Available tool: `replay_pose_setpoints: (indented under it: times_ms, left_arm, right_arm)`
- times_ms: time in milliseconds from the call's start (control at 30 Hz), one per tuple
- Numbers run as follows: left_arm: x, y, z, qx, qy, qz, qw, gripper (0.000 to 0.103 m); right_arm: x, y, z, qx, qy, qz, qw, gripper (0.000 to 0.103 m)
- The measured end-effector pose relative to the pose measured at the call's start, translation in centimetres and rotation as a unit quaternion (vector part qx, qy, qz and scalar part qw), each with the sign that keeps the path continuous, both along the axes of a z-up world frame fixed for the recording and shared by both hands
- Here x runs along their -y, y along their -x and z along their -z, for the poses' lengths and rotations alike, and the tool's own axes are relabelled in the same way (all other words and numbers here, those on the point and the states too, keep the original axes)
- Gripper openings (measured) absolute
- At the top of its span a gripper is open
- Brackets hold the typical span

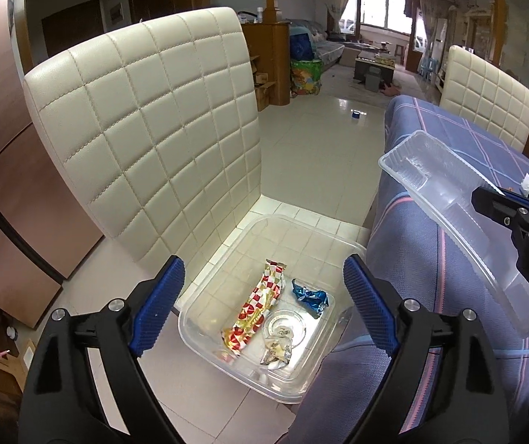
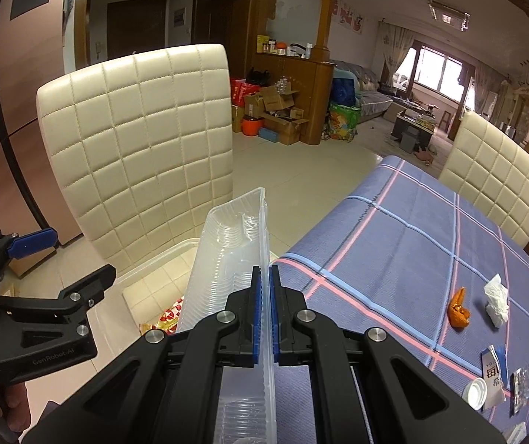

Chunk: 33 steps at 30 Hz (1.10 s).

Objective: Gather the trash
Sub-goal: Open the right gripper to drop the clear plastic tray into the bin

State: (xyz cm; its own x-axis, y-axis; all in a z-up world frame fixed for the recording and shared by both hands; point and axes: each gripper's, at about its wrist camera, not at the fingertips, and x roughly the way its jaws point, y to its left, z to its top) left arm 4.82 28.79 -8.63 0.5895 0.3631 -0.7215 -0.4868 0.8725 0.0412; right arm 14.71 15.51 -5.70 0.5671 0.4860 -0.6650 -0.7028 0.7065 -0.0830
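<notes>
A clear plastic bin [image 1: 227, 355] sits on the cream chair seat and holds a red-and-gold wrapper [image 1: 260, 307], a blue foil wrapper [image 1: 310, 296] and a small clear cup lid. My left gripper [image 1: 264, 303] is open and empty just above the bin. My right gripper [image 2: 265, 307] is shut on the rim of a clear plastic food tray [image 2: 227, 259], held tilted over the table edge beside the bin; the tray also shows in the left wrist view [image 1: 445, 199]. On the table lie an orange scrap [image 2: 458, 309], a crumpled tissue [image 2: 497, 299] and a white cap [image 2: 473, 392].
The table has a blue plaid cloth [image 2: 394, 244]. A cream quilted chair back [image 1: 146, 122] rises behind the bin; another chair [image 2: 497, 192] stands at the table's far side. Paper packets [image 2: 494, 373] lie near the table's right edge. Boxes [image 2: 275, 111] crowd the floor beyond.
</notes>
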Motion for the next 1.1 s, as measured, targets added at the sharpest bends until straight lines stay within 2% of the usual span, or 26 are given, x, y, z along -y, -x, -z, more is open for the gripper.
replay_pose_setpoints:
  times_ms: [200, 300, 467, 667, 700, 733, 767, 800, 1100]
  left_arm:
    - [-0.3, 0.3, 0.4, -0.005, 0.006, -0.006, 1.0000, 0.087]
    - [-0.6, 0.8, 0.5, -0.001, 0.014, -0.008, 0.9999, 0.093]
    - [-1.5, 1.7, 0.9, -0.002, 0.019, -0.025, 0.9995, 0.094]
    - [-2.0, 2.3, 1.3, -0.005, 0.029, -0.033, 0.9990, 0.094]
    - [-1.9, 2.4, 1.3, -0.005, 0.030, -0.034, 0.9990, 0.094]
    - [-1.8, 2.5, 1.3, -0.004, 0.030, -0.034, 0.9990, 0.094]
    - [-1.8, 2.5, 1.2, -0.004, 0.030, -0.034, 0.9990, 0.094]
    - [-1.8, 2.5, 1.2, -0.003, 0.029, -0.034, 0.9990, 0.094]
    - [-1.7, 2.6, 0.9, 0.000, 0.029, -0.033, 0.9990, 0.094]
  right_arm:
    - [-1.2, 0.6, 0.3, 0.000, 0.005, -0.020, 1.000, 0.004]
    - [-1.5, 0.7, 0.7, -0.003, 0.004, -0.036, 0.999, 0.005]
    - [-1.4, 0.1, 1.1, -0.026, -0.003, -0.040, 0.999, 0.005]
    - [-2.0, 0.6, 1.2, 0.004, 0.016, -0.038, 0.999, 0.008]
    - [-2.0, 0.5, 1.2, 0.002, 0.016, -0.037, 0.999, 0.024]
    - [-1.9, 0.5, 1.2, -0.001, 0.012, -0.040, 0.999, 0.057]
    - [-1.7, 0.5, 1.1, 0.002, 0.004, -0.044, 0.999, 0.068]
    - [-1.5, 0.7, 1.0, 0.008, -0.003, -0.046, 0.999, 0.072]
    - [-1.2, 1.1, 0.6, 0.010, -0.001, -0.049, 0.999, 0.072]
